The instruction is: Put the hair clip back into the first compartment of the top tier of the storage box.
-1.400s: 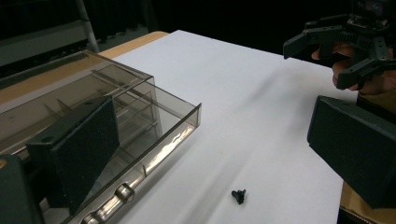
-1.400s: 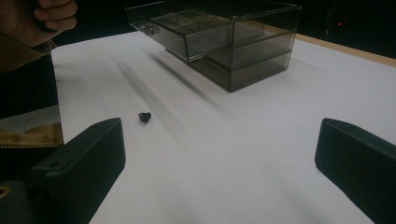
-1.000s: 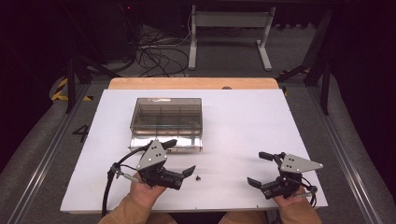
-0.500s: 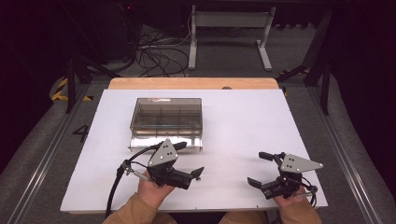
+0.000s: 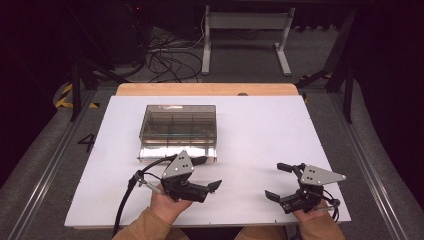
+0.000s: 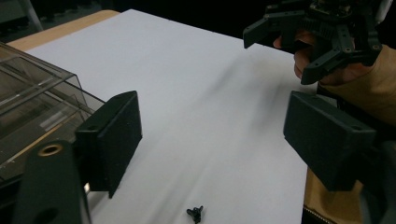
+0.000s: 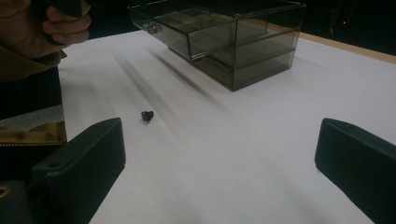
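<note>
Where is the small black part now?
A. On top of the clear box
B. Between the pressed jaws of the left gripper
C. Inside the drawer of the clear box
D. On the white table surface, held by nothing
D: the small black part lies alone on the white table surface, apart from the clear box.

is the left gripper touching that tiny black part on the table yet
Apart: the left gripper view shows the small black part lying on the white table below the left gripper.

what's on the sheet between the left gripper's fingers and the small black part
Nothing: in the left gripper view, bare white sheet separates the left gripper from the small black part.
</note>
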The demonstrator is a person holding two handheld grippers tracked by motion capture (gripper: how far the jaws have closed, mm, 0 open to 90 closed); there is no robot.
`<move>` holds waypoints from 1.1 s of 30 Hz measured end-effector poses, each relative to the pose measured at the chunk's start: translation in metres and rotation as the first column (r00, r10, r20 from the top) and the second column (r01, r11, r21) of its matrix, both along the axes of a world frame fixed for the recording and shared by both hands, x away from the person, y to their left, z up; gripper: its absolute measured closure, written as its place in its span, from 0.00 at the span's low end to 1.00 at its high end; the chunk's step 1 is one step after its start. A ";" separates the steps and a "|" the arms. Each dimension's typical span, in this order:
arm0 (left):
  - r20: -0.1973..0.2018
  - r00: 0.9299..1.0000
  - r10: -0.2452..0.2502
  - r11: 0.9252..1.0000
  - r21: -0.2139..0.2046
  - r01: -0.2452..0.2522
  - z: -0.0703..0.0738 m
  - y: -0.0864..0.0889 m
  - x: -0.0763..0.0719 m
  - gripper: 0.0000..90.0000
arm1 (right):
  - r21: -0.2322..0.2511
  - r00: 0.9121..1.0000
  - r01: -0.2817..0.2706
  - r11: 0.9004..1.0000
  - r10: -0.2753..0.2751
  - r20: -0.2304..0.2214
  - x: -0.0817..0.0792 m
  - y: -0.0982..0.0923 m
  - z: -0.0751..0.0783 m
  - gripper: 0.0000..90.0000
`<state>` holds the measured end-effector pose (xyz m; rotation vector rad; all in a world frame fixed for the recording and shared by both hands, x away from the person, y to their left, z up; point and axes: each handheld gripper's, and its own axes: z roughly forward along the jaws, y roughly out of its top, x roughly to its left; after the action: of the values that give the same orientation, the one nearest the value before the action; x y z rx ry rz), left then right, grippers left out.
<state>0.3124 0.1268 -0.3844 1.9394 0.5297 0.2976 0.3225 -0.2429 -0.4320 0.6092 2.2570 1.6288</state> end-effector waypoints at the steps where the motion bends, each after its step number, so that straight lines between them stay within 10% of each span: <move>1: -0.011 1.000 -0.001 1.000 0.017 0.002 -0.001 -0.001 0.000 0.28 | -0.001 1.000 -0.001 1.000 0.001 0.000 0.000 0.000 0.000 0.02; 33: -0.168 0.986 0.016 0.966 0.258 0.028 -0.037 -0.023 0.014 0.36 | -0.007 1.000 -0.007 1.000 0.007 -0.003 0.000 0.000 -0.001 0.02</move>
<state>0.3264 0.1038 -0.4211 2.2344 0.6203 0.2075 0.3221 -0.2428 -0.4326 0.6033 2.2682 1.6242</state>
